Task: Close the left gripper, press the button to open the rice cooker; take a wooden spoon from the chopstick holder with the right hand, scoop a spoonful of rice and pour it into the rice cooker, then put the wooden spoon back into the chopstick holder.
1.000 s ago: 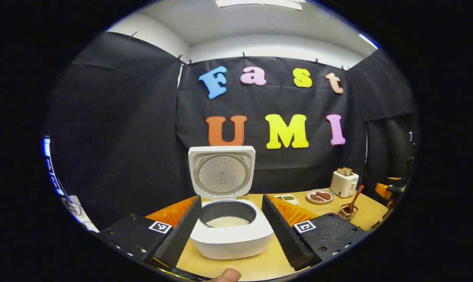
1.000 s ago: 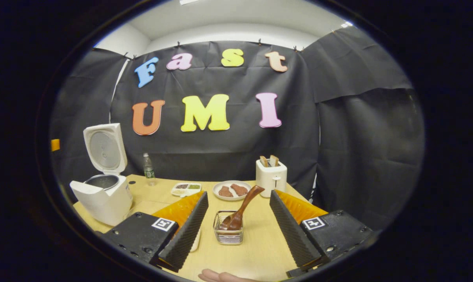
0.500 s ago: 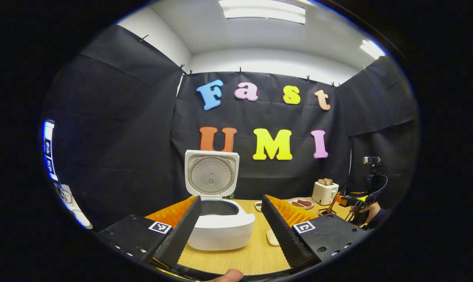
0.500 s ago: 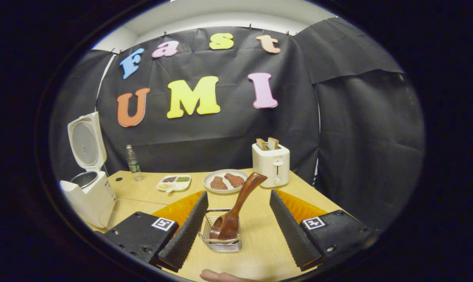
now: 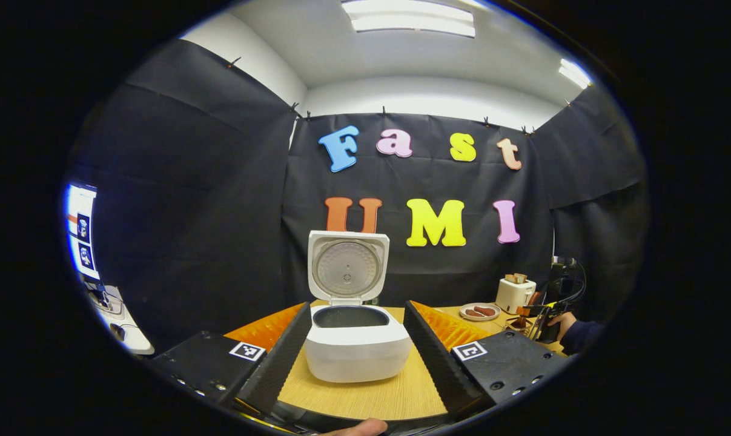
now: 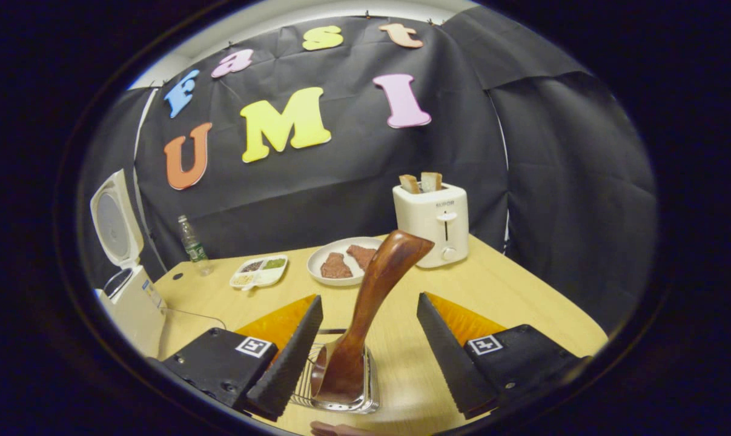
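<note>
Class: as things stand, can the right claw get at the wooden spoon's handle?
Probably yes: the right claw is open, and the wooden spoon stands tilted in the chopstick holder between its fingers, with nothing blocking the handle.

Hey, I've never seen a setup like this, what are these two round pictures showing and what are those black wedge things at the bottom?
The wedges are the fingers of two hand-held grippers; each carries a fisheye camera looking along its fingers. In the left gripper view, the open left gripper faces a white rice cooker with its lid up. In the right gripper view, the open right gripper frames a wooden spoon standing in a wire chopstick holder, holding nothing yet. On the wooden table are also a toaster, a plate, a divided dish and a bottle.
</note>
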